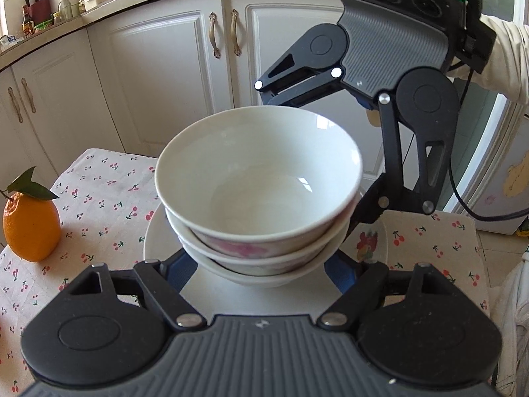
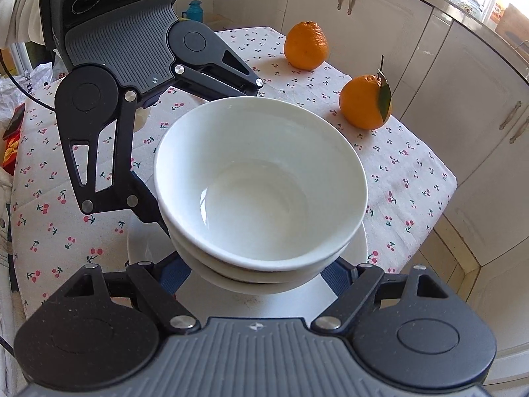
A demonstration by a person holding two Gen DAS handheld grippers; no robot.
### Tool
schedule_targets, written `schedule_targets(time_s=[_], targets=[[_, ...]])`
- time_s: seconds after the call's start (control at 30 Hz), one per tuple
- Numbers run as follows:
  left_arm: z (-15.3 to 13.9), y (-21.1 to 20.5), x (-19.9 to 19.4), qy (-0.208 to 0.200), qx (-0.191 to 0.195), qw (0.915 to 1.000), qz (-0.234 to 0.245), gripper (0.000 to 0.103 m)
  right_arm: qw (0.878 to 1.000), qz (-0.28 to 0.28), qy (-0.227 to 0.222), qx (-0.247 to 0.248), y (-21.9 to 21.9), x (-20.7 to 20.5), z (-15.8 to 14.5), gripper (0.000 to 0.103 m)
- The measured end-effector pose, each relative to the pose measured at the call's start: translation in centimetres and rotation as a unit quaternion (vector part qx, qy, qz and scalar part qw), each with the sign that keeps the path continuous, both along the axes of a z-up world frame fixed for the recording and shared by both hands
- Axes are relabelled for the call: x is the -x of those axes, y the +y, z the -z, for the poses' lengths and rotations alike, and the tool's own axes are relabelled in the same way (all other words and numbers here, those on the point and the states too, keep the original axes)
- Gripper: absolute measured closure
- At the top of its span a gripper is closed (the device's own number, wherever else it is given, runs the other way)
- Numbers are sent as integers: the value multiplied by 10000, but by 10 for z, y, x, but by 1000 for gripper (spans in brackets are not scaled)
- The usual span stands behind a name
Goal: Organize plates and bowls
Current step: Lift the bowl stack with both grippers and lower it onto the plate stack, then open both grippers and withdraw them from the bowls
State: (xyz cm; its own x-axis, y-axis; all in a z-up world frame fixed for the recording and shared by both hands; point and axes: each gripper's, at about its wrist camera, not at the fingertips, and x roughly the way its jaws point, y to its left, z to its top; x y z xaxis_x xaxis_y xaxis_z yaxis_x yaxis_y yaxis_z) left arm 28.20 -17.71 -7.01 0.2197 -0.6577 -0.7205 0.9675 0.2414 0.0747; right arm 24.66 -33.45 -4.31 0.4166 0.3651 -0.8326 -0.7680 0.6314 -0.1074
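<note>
Three nested white bowls (image 1: 258, 178) (image 2: 261, 178), the top one with pink flowers outside, are gripped from two opposite sides. My left gripper (image 1: 259, 264) is shut on the lowest bowls, its blue pads pressing both flanks. Facing it, my right gripper (image 2: 261, 274) is shut on the same stack in the same way. Each view shows the other gripper's fingers (image 1: 367, 208) (image 2: 145, 208) reaching around the far side. Directly beneath the stack lies a white plate (image 1: 155, 241) (image 2: 145, 248) on the table. Whether the stack rests on the plate or hangs just above it is not visible.
A cherry-print cloth (image 1: 99, 198) (image 2: 396, 172) covers the small table. Two oranges (image 2: 305, 44) (image 2: 365, 101) stand near its far edge; one of them (image 1: 31, 228) has a leaf. White kitchen cabinets (image 1: 158, 66) surround the table. A red packet (image 2: 11, 145) lies at the left.
</note>
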Motion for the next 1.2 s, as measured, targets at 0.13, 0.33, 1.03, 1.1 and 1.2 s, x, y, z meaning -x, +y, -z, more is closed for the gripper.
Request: schedule_targets(time_s=[0.13, 0.33, 1.03, 1.1, 1.2], targets=[[0, 1, -3, 69, 27, 10000, -45, 20, 9999, 57, 36, -85, -3, -2, 1, 15], [1, 1, -4, 63, 40, 9999, -77, 20, 9999, 97, 16, -125, -4, -2, 2, 15], [-28, 66, 81, -1229, 1062, 9720, -1697, 0, 9746, 2186, -472, -110, 13, 60, -22, 0], [-30, 73, 94, -1167, 1165, 9655, -2013, 0, 9633, 2615, -444, -406, 15, 70, -23, 0], [-36, 84, 109, -1025, 1336, 9541, -2478, 0, 9392, 3314, -488, -758, 22, 93, -20, 0]])
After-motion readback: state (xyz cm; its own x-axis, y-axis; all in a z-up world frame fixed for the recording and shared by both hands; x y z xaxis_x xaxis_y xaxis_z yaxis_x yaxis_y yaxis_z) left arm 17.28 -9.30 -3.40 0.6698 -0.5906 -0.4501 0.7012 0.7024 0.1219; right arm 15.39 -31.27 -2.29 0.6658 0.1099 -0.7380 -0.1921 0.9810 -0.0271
